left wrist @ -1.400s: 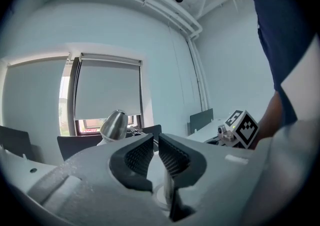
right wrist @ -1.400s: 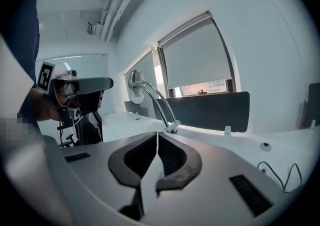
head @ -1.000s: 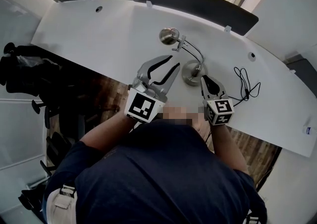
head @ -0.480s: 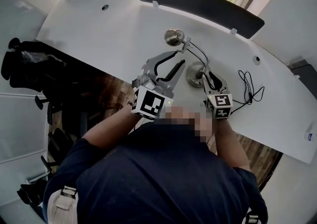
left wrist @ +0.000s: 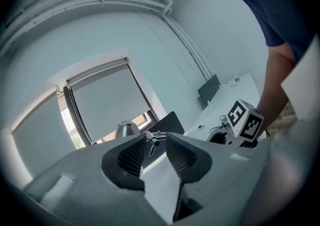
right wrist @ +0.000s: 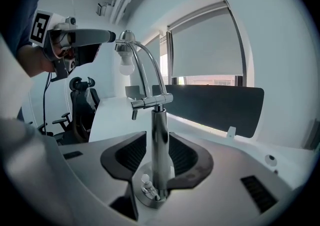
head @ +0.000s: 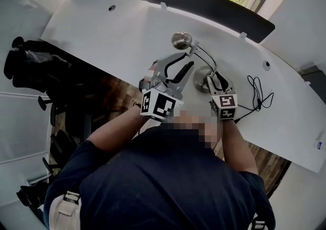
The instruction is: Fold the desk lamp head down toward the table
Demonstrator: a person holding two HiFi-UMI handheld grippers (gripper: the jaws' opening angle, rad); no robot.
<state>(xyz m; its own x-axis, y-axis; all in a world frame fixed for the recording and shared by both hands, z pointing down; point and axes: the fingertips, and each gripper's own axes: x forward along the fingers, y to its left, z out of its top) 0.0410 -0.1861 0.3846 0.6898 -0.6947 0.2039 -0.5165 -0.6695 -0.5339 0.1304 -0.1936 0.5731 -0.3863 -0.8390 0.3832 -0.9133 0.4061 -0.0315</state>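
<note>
A chrome desk lamp stands on the white desk (head: 102,30), its round head (head: 181,39) raised on a curved arm above the round base (head: 202,80). My right gripper (head: 215,77) reaches the base. In the right gripper view its jaws have just been opening, and my right gripper (right wrist: 159,152) now stands open with the upright lamp post (right wrist: 160,130) between the pads. My left gripper (head: 184,61) is open beside the lamp arm, just below the head. In the left gripper view my left gripper (left wrist: 155,147) holds nothing, and the lamp head (left wrist: 126,129) shows beyond the jaws.
A black cable (head: 257,91) lies coiled on the desk right of the lamp. A dark panel (head: 204,2) runs along the desk's far edge under a window. A black office chair (head: 25,66) stands at the left, off the desk.
My right gripper has moved forward and down to the lamp base, and its jaws have opened around the post. My left gripper has rolled and sits closer to the lamp arm.
</note>
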